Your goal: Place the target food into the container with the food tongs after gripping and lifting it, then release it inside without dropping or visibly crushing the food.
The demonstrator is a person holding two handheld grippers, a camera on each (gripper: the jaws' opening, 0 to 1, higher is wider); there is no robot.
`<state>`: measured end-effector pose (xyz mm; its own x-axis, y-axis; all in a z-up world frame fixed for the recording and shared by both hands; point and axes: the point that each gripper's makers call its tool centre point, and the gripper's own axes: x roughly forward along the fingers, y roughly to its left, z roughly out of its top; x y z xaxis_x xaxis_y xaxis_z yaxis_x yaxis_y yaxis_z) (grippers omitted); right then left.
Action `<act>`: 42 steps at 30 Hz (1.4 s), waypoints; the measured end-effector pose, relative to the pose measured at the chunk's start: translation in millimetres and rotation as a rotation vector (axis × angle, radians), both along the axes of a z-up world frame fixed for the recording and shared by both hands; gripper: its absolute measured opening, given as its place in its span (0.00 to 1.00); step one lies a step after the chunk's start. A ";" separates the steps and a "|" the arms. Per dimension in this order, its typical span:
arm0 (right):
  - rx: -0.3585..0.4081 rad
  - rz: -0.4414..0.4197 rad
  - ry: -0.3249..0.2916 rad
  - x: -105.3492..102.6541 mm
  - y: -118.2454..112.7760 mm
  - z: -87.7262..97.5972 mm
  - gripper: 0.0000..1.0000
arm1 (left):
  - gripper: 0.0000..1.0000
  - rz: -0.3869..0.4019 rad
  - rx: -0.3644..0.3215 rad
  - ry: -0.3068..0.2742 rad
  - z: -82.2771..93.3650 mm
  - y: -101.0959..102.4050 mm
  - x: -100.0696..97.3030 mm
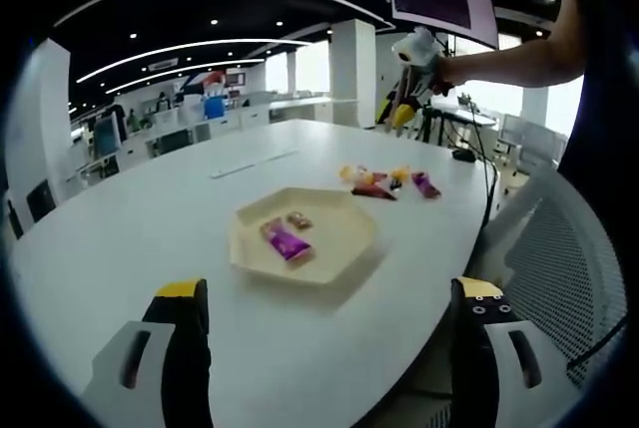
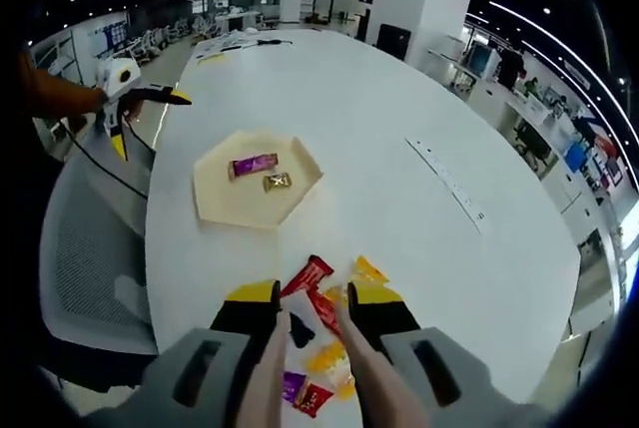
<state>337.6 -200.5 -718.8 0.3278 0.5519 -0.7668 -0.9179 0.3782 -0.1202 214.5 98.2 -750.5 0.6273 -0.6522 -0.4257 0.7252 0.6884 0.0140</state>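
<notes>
1. The right gripper (image 2: 310, 318) hovers above a loose pile of wrapped snacks (image 2: 321, 343) near one end of a large white table (image 2: 399, 129). Its yellow-tipped jaws stand apart, and two pale tong arms (image 2: 268, 378) run between them down toward the pile. I cannot tell whether the jaws press on the tongs.
2. The tong tips look spread and empty, so I judge the step in hand to be picking one snack.
3. To do it well, the tips should straddle a single wrapper at the edge of the pile, such as the red bar (image 2: 308, 274), close gently so nothing is crushed, and lift straight up before crossing to the container.
4. The container is a cream hexagonal tray (image 2: 225, 209) just beyond the pile. It already holds a purple bar (image 2: 252, 164) and a small brown sweet (image 2: 277, 182).
5. The left gripper (image 1: 329, 318) is held wide and empty over the table edge, well back from the tray (image 1: 339, 248).
6. The left gripper view adds the person's bare arm (image 1: 519, 59) raising the right gripper (image 1: 414, 74) high above the pile (image 1: 389, 181).
7. The right gripper view shows the tongs close up, and a grey mesh chair (image 2: 85, 248) beside the table.
</notes>
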 end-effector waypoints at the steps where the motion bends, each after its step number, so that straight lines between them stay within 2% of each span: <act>1: 0.001 0.001 0.001 -0.1 -0.2 -2.1 0.26 | 0.98 -0.001 0.001 0.000 -0.2 0.0 -0.1; 17: 0.005 0.039 0.018 -4.5 -0.1 -40.0 0.26 | 0.97 0.000 0.002 0.007 -1.3 0.2 0.2; 31: -0.030 0.056 0.055 -8.9 -3.4 -66.8 0.26 | 0.97 0.002 0.001 0.011 -1.9 0.5 0.7; 42: -0.066 0.073 0.060 -10.2 -9.1 -87.5 0.26 | 0.97 0.004 -0.003 0.016 -2.4 -0.1 0.7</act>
